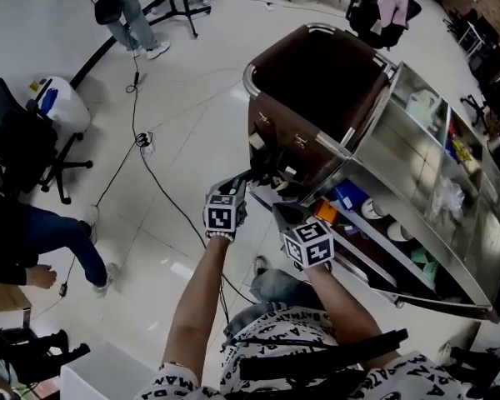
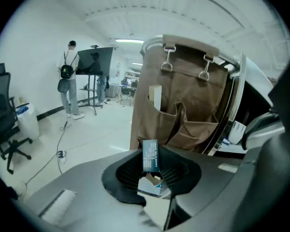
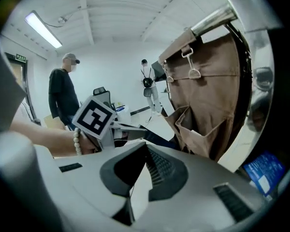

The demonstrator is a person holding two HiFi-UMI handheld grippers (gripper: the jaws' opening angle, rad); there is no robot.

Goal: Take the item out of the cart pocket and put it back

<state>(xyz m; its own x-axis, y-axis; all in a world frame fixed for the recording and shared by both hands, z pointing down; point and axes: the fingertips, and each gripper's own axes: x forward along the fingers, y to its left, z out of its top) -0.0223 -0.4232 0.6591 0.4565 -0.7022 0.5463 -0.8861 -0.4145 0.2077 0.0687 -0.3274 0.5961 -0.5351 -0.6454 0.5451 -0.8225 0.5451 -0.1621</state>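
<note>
Pinching a small box in the left tongs, with right tongs closed, empty. Probably light, crushable cardboard; squeeze flat faces gently.

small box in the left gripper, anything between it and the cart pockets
Nothing visible. The left gripper holds the small box in front of the brown pockets, open air between. One pocket already holds a white item.

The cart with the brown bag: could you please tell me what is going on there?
A person stands at the cart with a gripper in each hand. The left gripper grips a small dark box, held in front of the pockets on the brown bag. The right gripper holds nothing.
</note>
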